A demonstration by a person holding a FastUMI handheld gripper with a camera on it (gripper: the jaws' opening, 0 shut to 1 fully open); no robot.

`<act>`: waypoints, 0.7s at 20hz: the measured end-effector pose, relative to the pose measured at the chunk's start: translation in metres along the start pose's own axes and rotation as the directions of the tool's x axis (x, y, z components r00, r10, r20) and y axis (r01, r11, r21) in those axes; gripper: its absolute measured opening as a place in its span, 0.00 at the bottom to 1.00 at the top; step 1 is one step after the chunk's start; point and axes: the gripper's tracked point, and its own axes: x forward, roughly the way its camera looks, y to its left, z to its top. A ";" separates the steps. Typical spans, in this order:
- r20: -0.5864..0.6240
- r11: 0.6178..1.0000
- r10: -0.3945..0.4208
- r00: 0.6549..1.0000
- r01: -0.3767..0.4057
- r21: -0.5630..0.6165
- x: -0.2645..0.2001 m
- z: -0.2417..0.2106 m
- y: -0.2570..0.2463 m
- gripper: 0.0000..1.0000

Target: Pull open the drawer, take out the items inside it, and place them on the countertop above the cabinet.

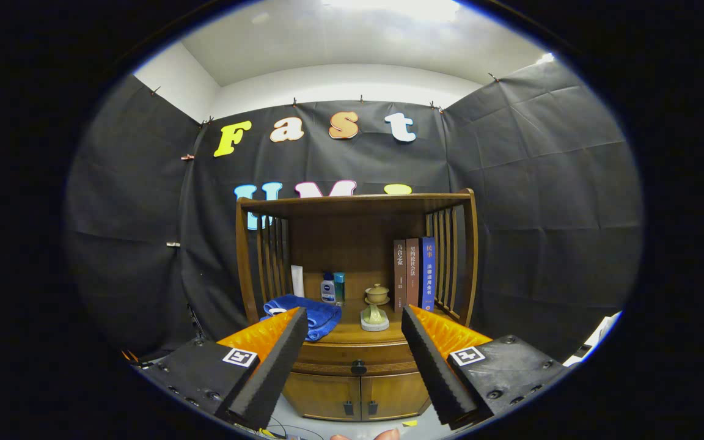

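Observation:
A wooden cabinet stands ahead of me, its drawer (352, 357) closed, with a small dark knob (359, 367) at its middle. The countertop (352, 333) above the drawer sits under a slatted shelf frame. My gripper (352, 319) is open, its two fingers (278, 354) spread wide on either side of the drawer front and some way short of it. Nothing is between them. The drawer's contents are hidden.
On the countertop lie a blue cloth (303, 311), a white tube (297, 280), two small bottles (328, 287), a lidded ceramic cup (377, 293), a small figurine (374, 318) and three upright books (414, 272). Two lower doors (358, 396) sit under the drawer. Fingertips (382, 435) show below.

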 end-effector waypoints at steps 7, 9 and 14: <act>0.003 1.000 -0.003 1.000 0.003 0.000 -0.001 -0.001 0.000 0.99; 0.010 1.000 -0.005 1.000 0.005 0.000 -0.001 0.001 0.000 0.99; 0.002 1.000 0.003 1.000 -0.003 -0.009 -0.002 -0.002 0.003 0.99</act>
